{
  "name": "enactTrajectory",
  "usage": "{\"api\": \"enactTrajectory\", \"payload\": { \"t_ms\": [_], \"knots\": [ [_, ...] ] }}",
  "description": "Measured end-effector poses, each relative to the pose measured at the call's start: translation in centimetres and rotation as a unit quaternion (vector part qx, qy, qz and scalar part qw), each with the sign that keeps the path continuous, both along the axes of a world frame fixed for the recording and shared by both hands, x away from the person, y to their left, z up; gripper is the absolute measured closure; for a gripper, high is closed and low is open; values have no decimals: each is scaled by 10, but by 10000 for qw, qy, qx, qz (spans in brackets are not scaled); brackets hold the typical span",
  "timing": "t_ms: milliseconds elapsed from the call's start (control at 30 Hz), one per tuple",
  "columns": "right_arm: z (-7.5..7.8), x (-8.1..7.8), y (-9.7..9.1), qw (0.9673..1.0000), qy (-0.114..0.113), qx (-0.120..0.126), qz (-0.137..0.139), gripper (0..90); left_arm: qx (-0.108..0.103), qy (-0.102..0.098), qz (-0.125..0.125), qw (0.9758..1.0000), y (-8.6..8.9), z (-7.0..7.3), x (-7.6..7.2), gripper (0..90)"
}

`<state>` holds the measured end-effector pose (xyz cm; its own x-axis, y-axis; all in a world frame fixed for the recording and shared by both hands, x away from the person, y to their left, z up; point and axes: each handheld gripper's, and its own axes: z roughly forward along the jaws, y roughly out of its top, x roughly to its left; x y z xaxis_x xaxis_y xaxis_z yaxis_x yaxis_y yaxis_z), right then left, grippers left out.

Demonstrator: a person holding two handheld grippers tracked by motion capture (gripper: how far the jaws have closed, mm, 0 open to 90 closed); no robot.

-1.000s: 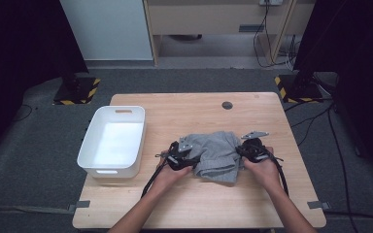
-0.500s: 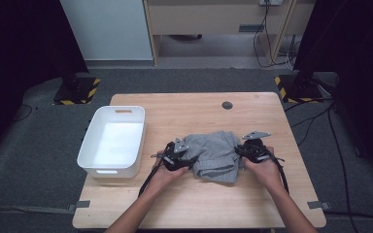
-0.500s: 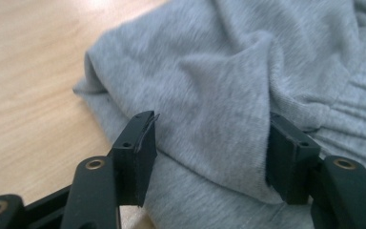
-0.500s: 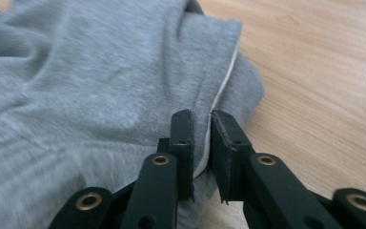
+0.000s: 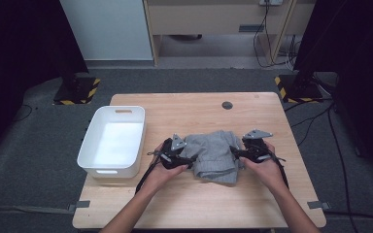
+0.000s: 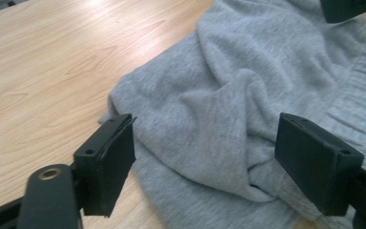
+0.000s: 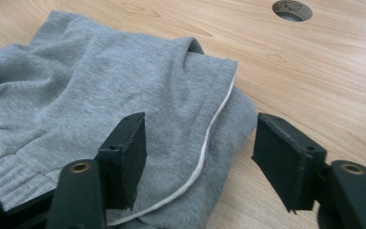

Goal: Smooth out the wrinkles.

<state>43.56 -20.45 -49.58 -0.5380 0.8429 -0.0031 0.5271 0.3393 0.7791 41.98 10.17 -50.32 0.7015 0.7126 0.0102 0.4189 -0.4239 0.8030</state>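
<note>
1. Two grippers flank a grey garment (image 5: 216, 155) in the high view, the left gripper (image 5: 187, 159) at its left edge and the right gripper (image 5: 235, 153) at its right. The garment lies bunched on the tabletop (image 5: 194, 109) right of centre, toward the near edge, its long axis running near to far. A white bin (image 5: 94, 155) sits by the left edge.
2. Left gripper view: the left gripper (image 6: 205, 157) has just been opening; its jaws stand wide apart over a soft, rumpled fold of the garment (image 6: 228, 95), pads not pressing.
3. Right gripper view: the right gripper (image 7: 200, 152) has just been opening too; its jaws stand apart astride the garment's (image 7: 100, 100) folded corner, edged by a white seam (image 7: 209, 138).
</note>
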Motion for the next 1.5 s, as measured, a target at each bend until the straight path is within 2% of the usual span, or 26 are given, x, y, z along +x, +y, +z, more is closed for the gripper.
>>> {"api": "enactTrajectory", "payload": {
  "t_ms": [200,267,367,500,667,733,800,1000,1167,1300,1500],
  "knots": [
    [0,1,0,10000,20,8,-27,314,27,70,-40,10000,-1,-3,0,201],
    [1,0,0,10000,10,41,-27,298,97,150,-77,9998,-4,-7,-1,212],
    [3,-1,1,10000,13,52,-20,289,46,261,-60,9996,-5,-10,0,216],
    [7,-2,3,9999,-64,83,17,283,23,223,-40,9997,-4,-8,-1,237],
    [24,-1,16,9994,-191,213,184,230,17,214,-83,9997,2,3,-5,224],
    [26,-1,18,9993,-185,260,188,222,8,216,-75,9997,3,6,-6,207],
    [32,-2,29,9989,-217,293,281,192,13,170,-12,9999,7,16,-8,184],
    [33,0,45,9986,-174,263,433,146,84,151,62,9998,18,29,-6,131],
    [32,3,54,9982,-141,228,538,102,-9,148,152,9998,28,36,-4,110],
    [32,3,58,9979,-192,149,605,94,-2,142,198,9997,34,42,-3,97],
    [33,3,63,9978,-139,108,644,89,100,166,255,9995,45,57,-5,86]
  ]
}}
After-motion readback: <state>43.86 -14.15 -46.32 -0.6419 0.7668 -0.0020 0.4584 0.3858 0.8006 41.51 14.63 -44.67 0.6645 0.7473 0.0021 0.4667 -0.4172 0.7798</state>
